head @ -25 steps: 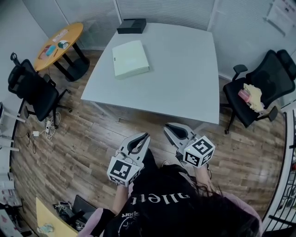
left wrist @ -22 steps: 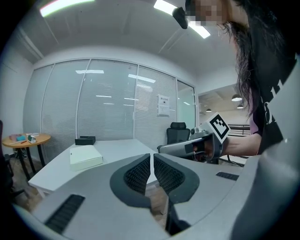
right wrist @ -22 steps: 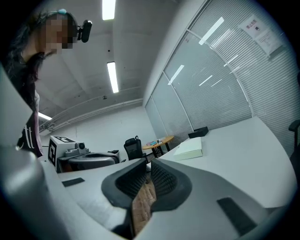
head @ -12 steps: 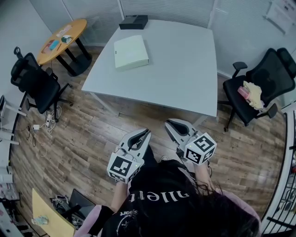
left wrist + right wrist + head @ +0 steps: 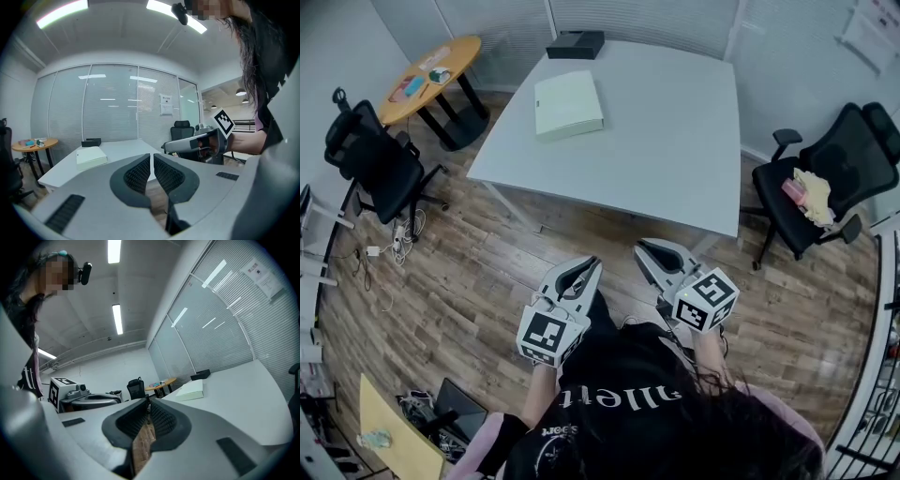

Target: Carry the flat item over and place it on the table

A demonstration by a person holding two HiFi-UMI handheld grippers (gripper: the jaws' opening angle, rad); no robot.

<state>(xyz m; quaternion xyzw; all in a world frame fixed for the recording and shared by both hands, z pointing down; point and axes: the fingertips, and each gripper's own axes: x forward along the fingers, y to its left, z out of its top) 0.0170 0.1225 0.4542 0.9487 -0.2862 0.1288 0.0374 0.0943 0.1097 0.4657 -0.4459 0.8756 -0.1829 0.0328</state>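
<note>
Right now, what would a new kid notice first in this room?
The big white square table fills the middle, with a pale green flat box lying near its far left corner. Close to the person, the left gripper and right gripper point toward it, holding nothing.

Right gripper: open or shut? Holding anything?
Shut, empty. The right gripper has its jaws together at the tips in its own view; only floor shows through the gap behind them.

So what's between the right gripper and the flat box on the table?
Just wood floor, then bare tabletop up to the box; the head view shows nothing else ahead of the right gripper.
</note>
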